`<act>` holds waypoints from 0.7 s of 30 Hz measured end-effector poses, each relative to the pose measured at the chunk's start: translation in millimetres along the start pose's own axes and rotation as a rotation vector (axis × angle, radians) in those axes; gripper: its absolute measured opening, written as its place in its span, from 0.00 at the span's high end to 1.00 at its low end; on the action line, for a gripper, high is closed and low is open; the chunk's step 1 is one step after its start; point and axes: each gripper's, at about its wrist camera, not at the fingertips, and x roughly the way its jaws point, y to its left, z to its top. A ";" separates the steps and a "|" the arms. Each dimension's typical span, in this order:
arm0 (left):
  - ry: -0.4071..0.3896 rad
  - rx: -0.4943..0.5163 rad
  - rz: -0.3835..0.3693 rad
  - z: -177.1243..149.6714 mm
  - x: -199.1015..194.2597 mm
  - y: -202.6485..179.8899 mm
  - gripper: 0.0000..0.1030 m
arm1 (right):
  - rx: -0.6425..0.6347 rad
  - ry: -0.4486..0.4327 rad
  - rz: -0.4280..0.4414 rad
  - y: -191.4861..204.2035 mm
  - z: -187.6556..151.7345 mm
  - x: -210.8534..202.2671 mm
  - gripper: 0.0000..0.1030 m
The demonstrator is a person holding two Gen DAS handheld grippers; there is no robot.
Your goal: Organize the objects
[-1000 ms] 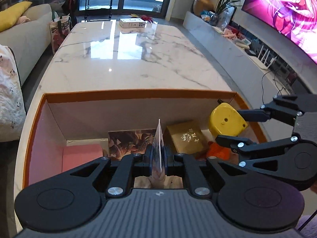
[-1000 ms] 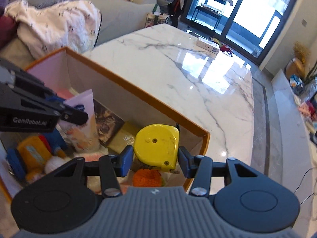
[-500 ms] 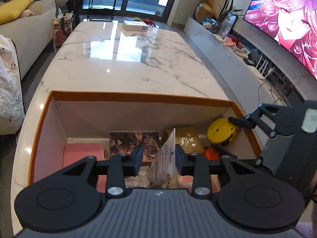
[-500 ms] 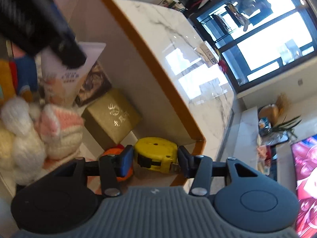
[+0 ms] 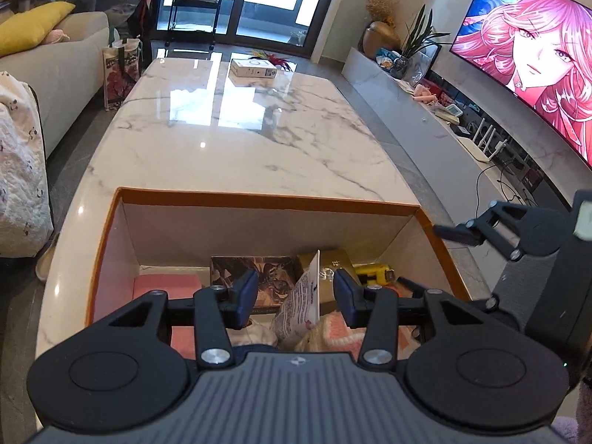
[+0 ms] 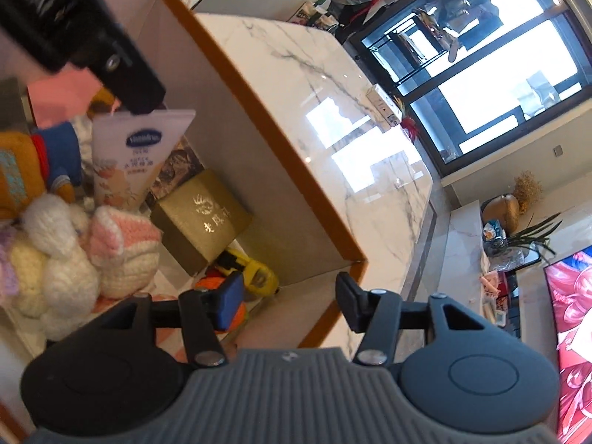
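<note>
A white marble tabletop [image 5: 259,137] carries an orange-rimmed box [image 5: 266,199] at its near end; a small white carton [image 5: 253,67] lies alone at the far end, well apart.

Inside the box, along the far wall, a pink flat item [image 5: 166,285] lies in the left corner, then a dark illustrated book [image 5: 255,270], then a gold gift box [image 6: 201,218]. Knitted plush toys [image 6: 74,255] fill the near part.

A white cream tube [image 6: 129,159] stands nearly upright, its long axis vertical and its flat crimped end uppermost, leaning among the plush toys. The left hand-held gripper [image 5: 292,296] is above it with jaws opening; the tube's top rises between the pads, closer to the right one, and no pad appears to press it, so it seems released.

A yellow tape measure [image 6: 248,266] lies on its side in the far right corner of the box, just beside the gold gift box and an orange item [image 6: 211,283]. The right hand-held gripper [image 6: 288,301] has its jaws opening with nothing between them; the tape measure lies just ahead of its left pad, and its right pad sits over the box's right rim.

Nothing near either gripper is left outside the box, so the next fetch would likely be the far carton; neither gripper looks clearly nearer to it.
</note>
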 end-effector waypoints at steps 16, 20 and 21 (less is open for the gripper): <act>-0.139 0.101 0.083 -26.9 -81.1 -30.7 0.27 | 0.688 -0.189 0.212 -50.6 -33.6 -132.3 0.39; -0.171 0.134 0.178 -39.1 -100.8 -35.6 0.22 | 0.860 -0.236 0.306 -43.1 -36.0 -163.3 0.33; -0.176 0.129 0.195 -42.2 -105.0 -34.7 0.22 | 0.879 -0.251 0.308 -38.8 -35.1 -170.7 0.32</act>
